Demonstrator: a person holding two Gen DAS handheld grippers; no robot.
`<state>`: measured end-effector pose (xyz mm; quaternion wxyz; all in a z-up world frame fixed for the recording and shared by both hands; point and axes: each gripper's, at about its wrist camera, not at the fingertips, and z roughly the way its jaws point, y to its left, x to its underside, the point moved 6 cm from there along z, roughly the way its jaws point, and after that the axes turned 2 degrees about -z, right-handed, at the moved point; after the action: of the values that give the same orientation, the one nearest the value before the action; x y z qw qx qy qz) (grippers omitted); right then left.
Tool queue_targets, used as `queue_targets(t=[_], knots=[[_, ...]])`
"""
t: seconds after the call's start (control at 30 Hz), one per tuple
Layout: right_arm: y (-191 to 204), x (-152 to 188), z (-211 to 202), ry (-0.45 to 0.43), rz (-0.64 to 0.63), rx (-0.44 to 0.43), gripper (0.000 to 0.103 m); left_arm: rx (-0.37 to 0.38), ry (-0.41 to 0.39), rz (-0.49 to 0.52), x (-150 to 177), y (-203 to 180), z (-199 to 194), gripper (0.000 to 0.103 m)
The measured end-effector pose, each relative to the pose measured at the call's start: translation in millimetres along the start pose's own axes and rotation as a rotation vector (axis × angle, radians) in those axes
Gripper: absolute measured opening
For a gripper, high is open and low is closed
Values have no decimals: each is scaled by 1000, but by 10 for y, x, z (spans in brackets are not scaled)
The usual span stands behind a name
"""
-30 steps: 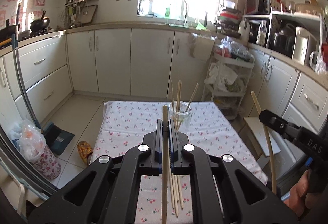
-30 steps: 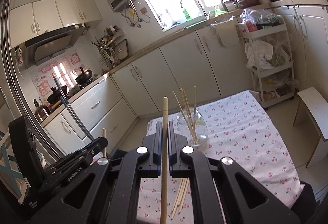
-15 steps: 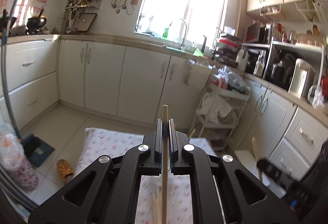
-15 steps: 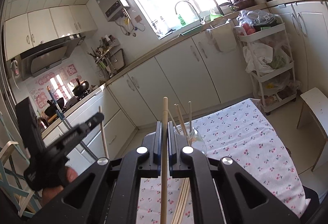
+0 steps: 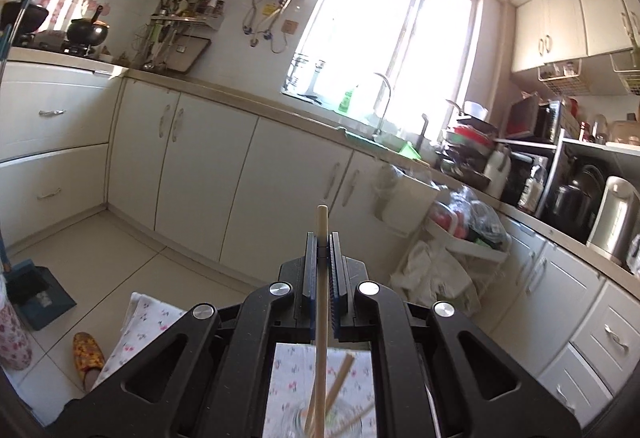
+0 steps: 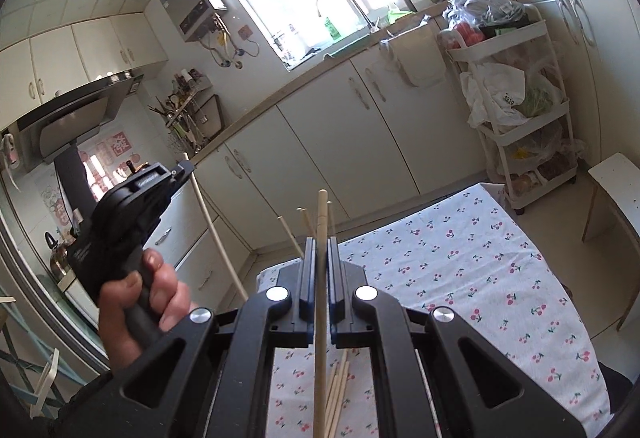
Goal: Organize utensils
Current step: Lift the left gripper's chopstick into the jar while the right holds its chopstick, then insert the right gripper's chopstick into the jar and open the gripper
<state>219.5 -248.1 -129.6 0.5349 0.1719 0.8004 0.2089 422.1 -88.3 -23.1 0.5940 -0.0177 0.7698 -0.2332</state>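
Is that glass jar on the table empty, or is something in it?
Not empty: the glass jar has several chopsticks standing tilted inside.

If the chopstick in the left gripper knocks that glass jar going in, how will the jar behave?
The glass jar looks light and nearly empty, so it may slide or tip. The chopsticks in it lean sideways, adding leverage. Being glass, it is probably fragile. The held chopstick looks stiff.
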Motion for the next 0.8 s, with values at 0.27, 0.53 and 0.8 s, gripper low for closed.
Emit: queue_targets(t=[0.27,0.53,0.8], knots=[[-163,14,225,6,10,10,6,-18,-31,1,199,-63,475,5],[-278,7,396,0,19,23,6,-15,1,94,561,-113,548,5],[-131,-165,513,-74,5,3,6,25,101,191,938,-156,461,6]])
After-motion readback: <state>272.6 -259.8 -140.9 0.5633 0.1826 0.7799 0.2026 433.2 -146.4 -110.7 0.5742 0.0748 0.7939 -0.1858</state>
